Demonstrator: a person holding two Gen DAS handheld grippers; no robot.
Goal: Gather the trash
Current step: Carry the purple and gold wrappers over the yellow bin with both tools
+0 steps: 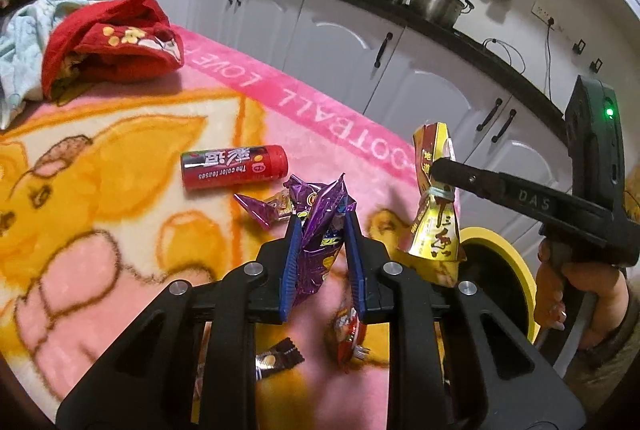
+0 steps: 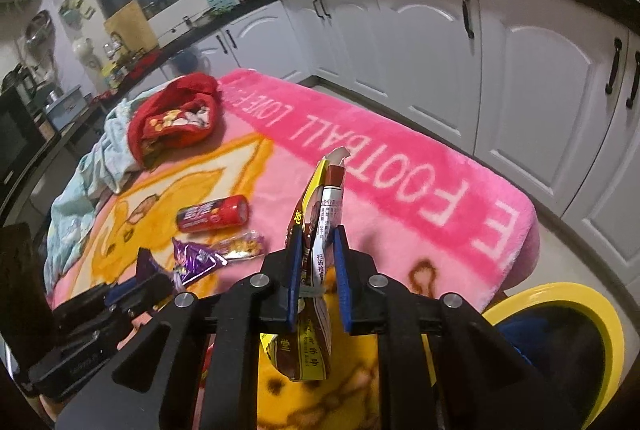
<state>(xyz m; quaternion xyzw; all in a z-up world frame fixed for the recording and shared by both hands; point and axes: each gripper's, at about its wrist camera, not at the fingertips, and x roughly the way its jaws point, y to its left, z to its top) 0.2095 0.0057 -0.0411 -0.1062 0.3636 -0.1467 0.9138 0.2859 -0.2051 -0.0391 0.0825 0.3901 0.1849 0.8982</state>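
The left gripper (image 1: 320, 226) is pinching a purple wrapper (image 1: 320, 230) between its blue pads, while the right gripper (image 2: 318, 250) is squeezing a yellow snack bag (image 2: 316, 230) at its cinched middle, a grip that is keeping the crumpled foil from slipping. Both pieces are hanging clear of the pink blanket (image 1: 340, 126), near the yellow-rimmed bin (image 1: 516, 270) at the right, likely their destination. A red tube (image 1: 234, 166) and smaller wrappers are lying farther left, still to be gathered.
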